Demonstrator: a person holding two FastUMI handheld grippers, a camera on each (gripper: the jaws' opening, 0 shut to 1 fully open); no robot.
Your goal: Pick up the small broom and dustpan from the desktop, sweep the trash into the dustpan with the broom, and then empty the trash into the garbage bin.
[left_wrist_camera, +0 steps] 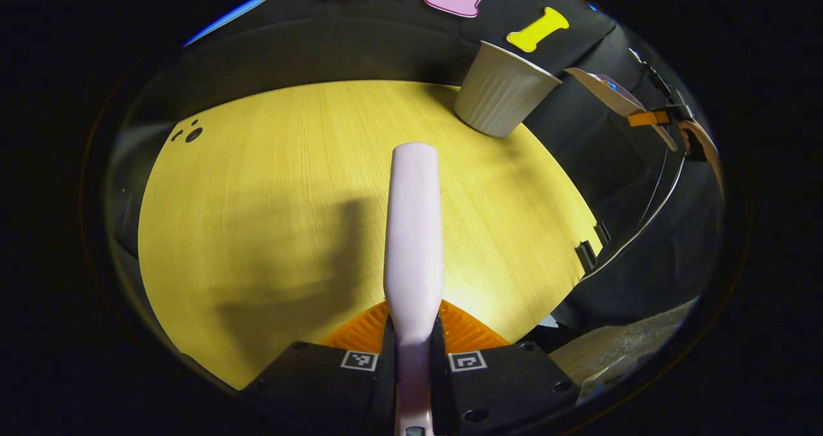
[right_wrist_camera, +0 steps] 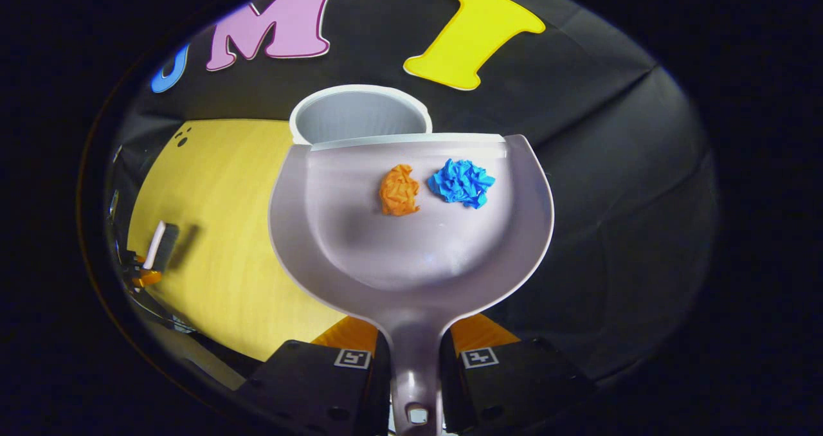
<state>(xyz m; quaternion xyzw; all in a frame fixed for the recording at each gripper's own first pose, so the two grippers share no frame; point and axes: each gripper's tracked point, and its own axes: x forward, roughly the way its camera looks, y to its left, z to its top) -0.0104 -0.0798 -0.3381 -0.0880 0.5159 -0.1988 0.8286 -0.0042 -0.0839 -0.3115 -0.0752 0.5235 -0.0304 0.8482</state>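
Note:
My left gripper (left_wrist_camera: 415,325) is shut on the pale pink broom (left_wrist_camera: 413,230), which points forward over the yellow table (left_wrist_camera: 257,185). The white ribbed garbage bin (left_wrist_camera: 501,92) stands at the table's far right edge. In the right gripper view, my right gripper (right_wrist_camera: 415,341) is shut on the handle of the pale dustpan (right_wrist_camera: 360,230). An orange paper ball (right_wrist_camera: 398,190) and a blue paper ball (right_wrist_camera: 461,182) lie near the pan's front lip. That lip is level with the rim of the garbage bin (right_wrist_camera: 357,111) just behind it. The dustpan (left_wrist_camera: 607,92) is seen edge-on beside the bin.
The table (right_wrist_camera: 212,185) ends close to the bin, with black cloth beyond. Small dark holes (left_wrist_camera: 189,134) mark its far left corner. Far left in the right gripper view are the broom (right_wrist_camera: 154,243) and the gripper holding it. Cables hang at the right (left_wrist_camera: 662,191).

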